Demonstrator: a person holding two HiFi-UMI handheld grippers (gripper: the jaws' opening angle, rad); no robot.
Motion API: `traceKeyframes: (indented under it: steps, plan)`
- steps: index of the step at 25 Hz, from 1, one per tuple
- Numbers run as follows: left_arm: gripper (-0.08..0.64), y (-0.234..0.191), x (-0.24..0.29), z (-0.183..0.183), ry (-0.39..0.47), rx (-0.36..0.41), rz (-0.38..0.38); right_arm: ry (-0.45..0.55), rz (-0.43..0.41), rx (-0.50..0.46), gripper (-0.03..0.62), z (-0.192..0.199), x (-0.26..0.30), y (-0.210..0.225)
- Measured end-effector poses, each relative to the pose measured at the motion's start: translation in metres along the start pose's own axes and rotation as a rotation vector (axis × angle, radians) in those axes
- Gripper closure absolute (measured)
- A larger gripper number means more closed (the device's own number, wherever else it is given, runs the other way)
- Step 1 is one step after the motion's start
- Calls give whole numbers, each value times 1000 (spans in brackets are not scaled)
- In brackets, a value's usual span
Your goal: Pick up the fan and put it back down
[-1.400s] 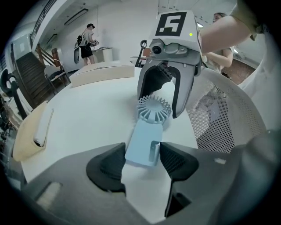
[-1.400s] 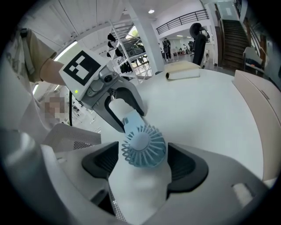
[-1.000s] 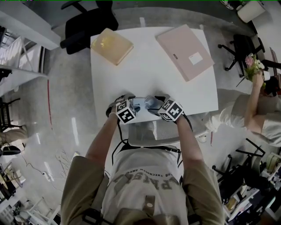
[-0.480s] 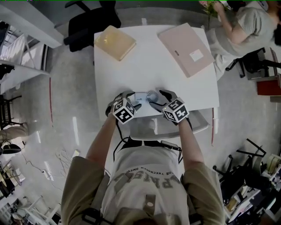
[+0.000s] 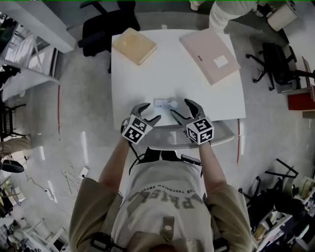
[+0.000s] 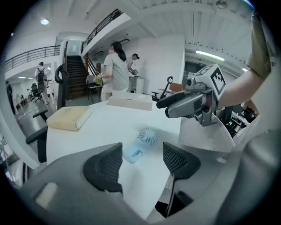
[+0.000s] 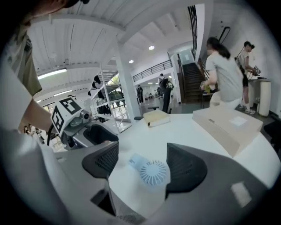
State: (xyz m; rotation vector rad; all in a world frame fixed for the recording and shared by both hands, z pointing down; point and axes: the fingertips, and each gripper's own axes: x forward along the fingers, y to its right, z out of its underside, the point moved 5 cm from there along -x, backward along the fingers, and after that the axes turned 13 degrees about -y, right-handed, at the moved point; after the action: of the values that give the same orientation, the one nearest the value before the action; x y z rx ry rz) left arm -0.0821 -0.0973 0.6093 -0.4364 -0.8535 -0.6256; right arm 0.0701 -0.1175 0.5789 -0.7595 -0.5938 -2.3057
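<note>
A small pale-blue handheld fan [image 5: 169, 103] lies on the white table [image 5: 162, 74] near its front edge, round head to the right. My left gripper [image 5: 147, 113] hovers just in front of it on the left, and my right gripper [image 5: 181, 109] on the right. Both are open, off the table and holding nothing. In the left gripper view the fan [image 6: 145, 138] lies beyond the wide-apart pads of the left gripper [image 6: 141, 161], and the right gripper [image 6: 175, 103] hangs above the table's edge. In the right gripper view the fan [image 7: 151, 172] shows between the spread pads of the right gripper [image 7: 142, 163], untouched.
A tan book [image 5: 134, 45] lies at the table's far left and a flat pink box [image 5: 209, 55] at the far right. A grey chair [image 5: 221, 135] sits under the front edge, and black chairs [image 5: 106, 24] stand behind. A person [image 5: 226, 10] stands beyond the far edge.
Both grippers have risen and drawn back from the fan, which stays lying on the table. The bystander has walked from the right side round to the far end.
</note>
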Motion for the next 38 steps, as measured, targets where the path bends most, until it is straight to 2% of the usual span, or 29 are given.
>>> traceKeyframes:
  steps: [4, 8, 11, 13, 15, 17, 19, 22, 24, 29, 31, 35, 38]
  plan:
    - [262, 6, -32, -14, 132, -59, -94, 139, 112, 13, 268, -15, -25, -9]
    - [269, 11, -62, -29, 284, -132, -166, 248, 178, 11, 270, -31, -47, -21]
    - [283, 17, -78, -37, 348, -151, -221, 298, 220, -5, 292, -38, -62, -31]
    - [303, 23, -83, -38, 373, -183, -220, 346, 235, -15, 312, -42, -72, -37]
    - [327, 27, -92, -41, 413, -225, -226, 404, 249, -19, 343, -45, -83, -40]
    - [355, 29, -104, -44, 460, -243, -268, 443, 282, -22, 367, -47, -93, -43]
    - [385, 30, -118, -47, 508, -243, -322, 470, 318, -25, 396, -48, -102, -46]
    - [497, 30, -141, -50, 606, -232, -440, 499, 390, -43, 410, -51, -113, -50]
    - [534, 29, -154, -53, 659, -219, -500, 506, 433, -73, 419, -53, -119, -53]
    - [546, 35, -169, -64, 707, -194, -540, 505, 499, -145, 478, -64, -130, -55]
    - [547, 36, -172, -68, 714, -187, -548, 516, 520, -150, 519, -70, -136, -55]
    - [547, 35, -173, -75, 726, -140, -575, 534, 568, -162, 556, -76, -146, -49]
    - [547, 35, -173, -76, 734, -165, -567, 557, 581, -142, 583, -83, -153, -48]
